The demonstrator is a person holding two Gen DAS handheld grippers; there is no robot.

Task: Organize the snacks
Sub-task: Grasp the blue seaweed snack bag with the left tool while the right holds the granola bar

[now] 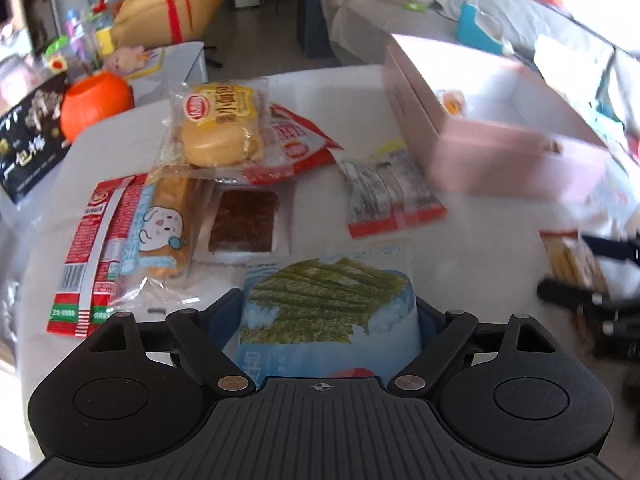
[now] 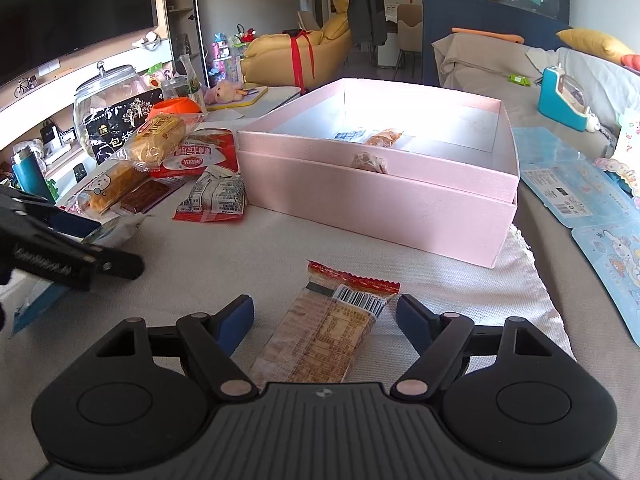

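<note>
My left gripper (image 1: 330, 312) is shut on a pale blue seaweed snack packet (image 1: 326, 304), held just above the table. Beyond it lies a pile of snacks: a bun packet (image 1: 220, 128), a red-and-white packet (image 1: 298, 144), a dark jerky square (image 1: 244, 220), a cake bar (image 1: 164, 232) and a silver-and-red packet (image 1: 388, 196). The open pink box (image 2: 376, 192) stands to the right with two or three small snacks inside. My right gripper (image 2: 325, 320) is open, its fingers either side of a biscuit packet (image 2: 320, 340) lying on the table.
A black printed box (image 1: 28, 136) and an orange bowl (image 1: 96, 100) stand at the table's left. A glass jar (image 2: 108, 96) is behind them. Blue sticker sheets (image 2: 576, 188) lie right of the pink box. A white cloth (image 2: 532, 292) lies under the box's near corner.
</note>
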